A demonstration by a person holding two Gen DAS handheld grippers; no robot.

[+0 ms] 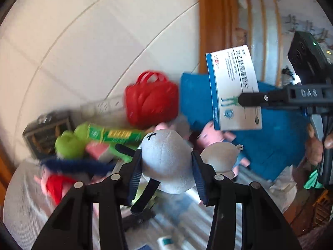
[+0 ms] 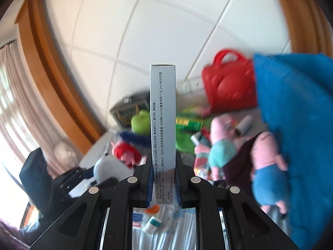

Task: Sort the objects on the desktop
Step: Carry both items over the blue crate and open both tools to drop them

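My left gripper (image 1: 166,156) is shut on a grey plush toy (image 1: 168,166) with dark blue straps and lifts it above the cluttered table. My right gripper (image 2: 163,160) is shut on a white and blue medicine box (image 2: 163,114), which it holds upright and edge-on. In the left wrist view the same box (image 1: 233,89) shows its printed face at the upper right, pinched by the right gripper (image 1: 241,101). In the right wrist view the left gripper (image 2: 68,179) with the grey plush (image 2: 106,168) sits at the lower left.
A red handbag (image 1: 152,102) and a big blue fabric bag (image 1: 276,137) stand against the tiled wall. Below lie a green plush (image 1: 70,143), a green box (image 1: 116,135), pink pig plushes (image 2: 266,158), a dark crate (image 1: 45,131) and small bottles (image 2: 153,225).
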